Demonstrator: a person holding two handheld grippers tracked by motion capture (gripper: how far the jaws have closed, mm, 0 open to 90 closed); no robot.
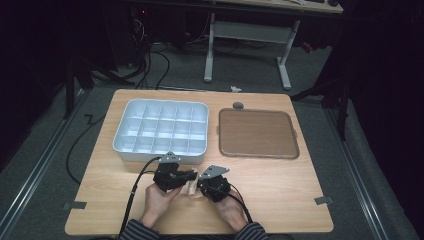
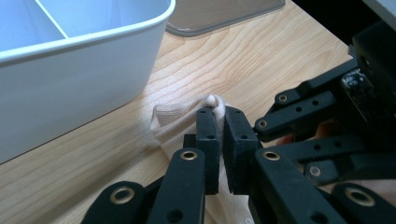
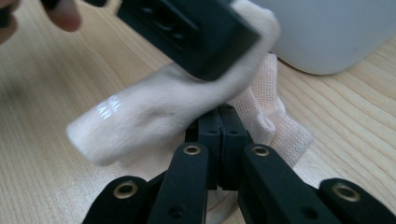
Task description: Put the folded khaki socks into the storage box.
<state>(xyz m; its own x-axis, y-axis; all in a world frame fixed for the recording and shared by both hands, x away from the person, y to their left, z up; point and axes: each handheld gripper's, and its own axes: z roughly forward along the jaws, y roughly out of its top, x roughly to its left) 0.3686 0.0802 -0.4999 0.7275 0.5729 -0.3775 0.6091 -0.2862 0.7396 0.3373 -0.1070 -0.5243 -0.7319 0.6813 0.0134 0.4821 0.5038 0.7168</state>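
Observation:
A cream sock point(image 1: 191, 189) lies bunched on the wooden table point(image 1: 280, 185) near the front edge, between my two grippers. My left gripper point(image 1: 191, 175) reaches in from the left. In the left gripper view its jaws point(image 2: 219, 114) are shut on a fold of the sock point(image 2: 175, 116). My right gripper point(image 1: 201, 186) comes in from the right. Its jaws point(image 3: 219, 116) are shut on the sock point(image 3: 154, 112), which drapes up to the left gripper's fingers point(image 3: 187, 28). Part of the sock is hidden behind the jaws.
A white tray point(image 1: 161, 152) with several compartments stands just behind the grippers, its wall close by point(image 2: 70, 84) point(image 3: 327, 32). A brown flat tray point(image 1: 257, 133) lies to its right. The person's hands hold both grippers at the front edge.

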